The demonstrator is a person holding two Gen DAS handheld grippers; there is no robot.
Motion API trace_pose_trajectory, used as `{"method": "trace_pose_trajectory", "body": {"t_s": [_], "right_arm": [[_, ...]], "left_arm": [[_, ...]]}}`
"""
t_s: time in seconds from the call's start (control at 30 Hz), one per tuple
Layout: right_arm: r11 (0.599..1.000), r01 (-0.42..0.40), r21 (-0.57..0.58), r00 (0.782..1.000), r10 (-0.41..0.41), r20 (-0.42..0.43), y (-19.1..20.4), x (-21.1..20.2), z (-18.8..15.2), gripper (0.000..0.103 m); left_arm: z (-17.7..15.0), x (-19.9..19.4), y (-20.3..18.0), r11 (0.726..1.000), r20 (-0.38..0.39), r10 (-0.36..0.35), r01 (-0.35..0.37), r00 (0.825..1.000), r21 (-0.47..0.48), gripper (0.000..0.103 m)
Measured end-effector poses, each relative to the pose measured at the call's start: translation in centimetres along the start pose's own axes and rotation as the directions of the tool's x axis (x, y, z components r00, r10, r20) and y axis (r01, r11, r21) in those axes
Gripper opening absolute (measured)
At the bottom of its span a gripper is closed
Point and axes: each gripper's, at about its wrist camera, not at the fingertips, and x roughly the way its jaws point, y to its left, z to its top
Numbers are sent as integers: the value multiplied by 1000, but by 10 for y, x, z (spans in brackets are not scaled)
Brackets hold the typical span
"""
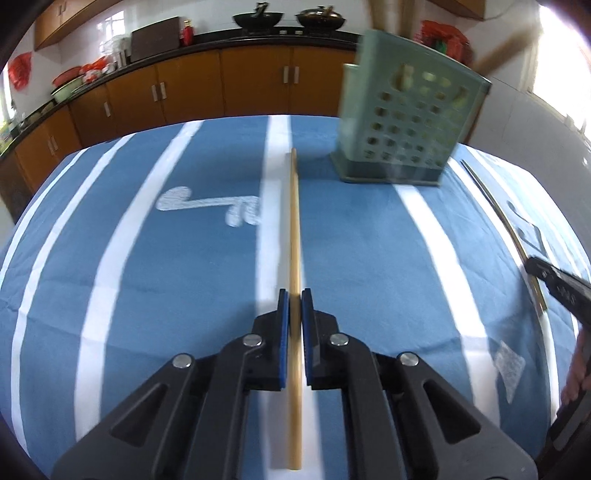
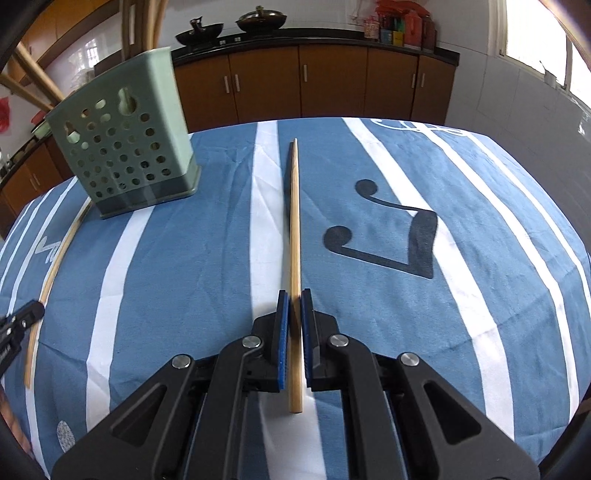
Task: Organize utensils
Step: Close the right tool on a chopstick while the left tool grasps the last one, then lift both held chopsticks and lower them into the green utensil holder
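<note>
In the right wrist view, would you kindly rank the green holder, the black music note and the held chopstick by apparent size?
1. green holder
2. black music note
3. held chopstick, longest but thinnest; its nearness to the camera exaggerates it.

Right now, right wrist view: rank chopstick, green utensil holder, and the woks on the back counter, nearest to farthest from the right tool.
1. Chopstick: clamped in the right tool, pointing ahead.
2. Green utensil holder: on the tablecloth, ahead and left.
3. Woks: on the far counter, beyond the table.
</note>
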Motion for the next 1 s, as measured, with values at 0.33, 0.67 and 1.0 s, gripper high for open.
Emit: {"method": "trace_pose_trajectory", "body": {"t_s": [0.33,0.67,1.0], "right_arm": [[998,-21,-61,1000,22,7,17,8,10,8],[998,-20,-56,1000,20,5,16,9,10,8],[998,-19,-56,1000,19,5,17,10,10,8]], "left_arm": [[21,13,36,997,8,42,-41,999,-63,9],[19,12,39,996,11,10,-9,1000,-91,10],[19,14,42,993,14,-18,19,1000,-116,10]]}}
